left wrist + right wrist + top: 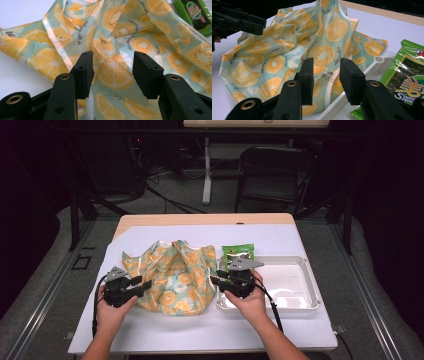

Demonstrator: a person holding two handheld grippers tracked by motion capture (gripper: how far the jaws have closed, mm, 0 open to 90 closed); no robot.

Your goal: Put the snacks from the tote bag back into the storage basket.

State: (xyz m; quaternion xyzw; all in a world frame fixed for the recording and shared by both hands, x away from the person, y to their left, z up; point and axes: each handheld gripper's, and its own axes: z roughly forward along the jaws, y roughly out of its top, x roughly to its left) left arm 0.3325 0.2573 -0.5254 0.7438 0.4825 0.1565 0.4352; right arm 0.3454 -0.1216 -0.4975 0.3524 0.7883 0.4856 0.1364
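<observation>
Bag point(175, 275): I see pale teal film printed with orange citrus slices and white-centred kiwi rounds, plus small dark lettering.
Packet point(238, 254), at the bag's right: I note bright green edges, a dark centre, and white and yellow lettering.
Tray point(305, 270), right of the bag: white, glossy.
Sheet point(200, 330) under the bag: I log plain white.
Table point(200, 219) beyond the bag: light wood.
Left gripper point(145, 284): black.
Right gripper point(216, 277): black, grey top plate.

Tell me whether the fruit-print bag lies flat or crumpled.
Crumpled. The bag sits in a rumpled heap on the table, with folds and creases across it and a peak standing up in the right gripper view, not spread flat.
</observation>
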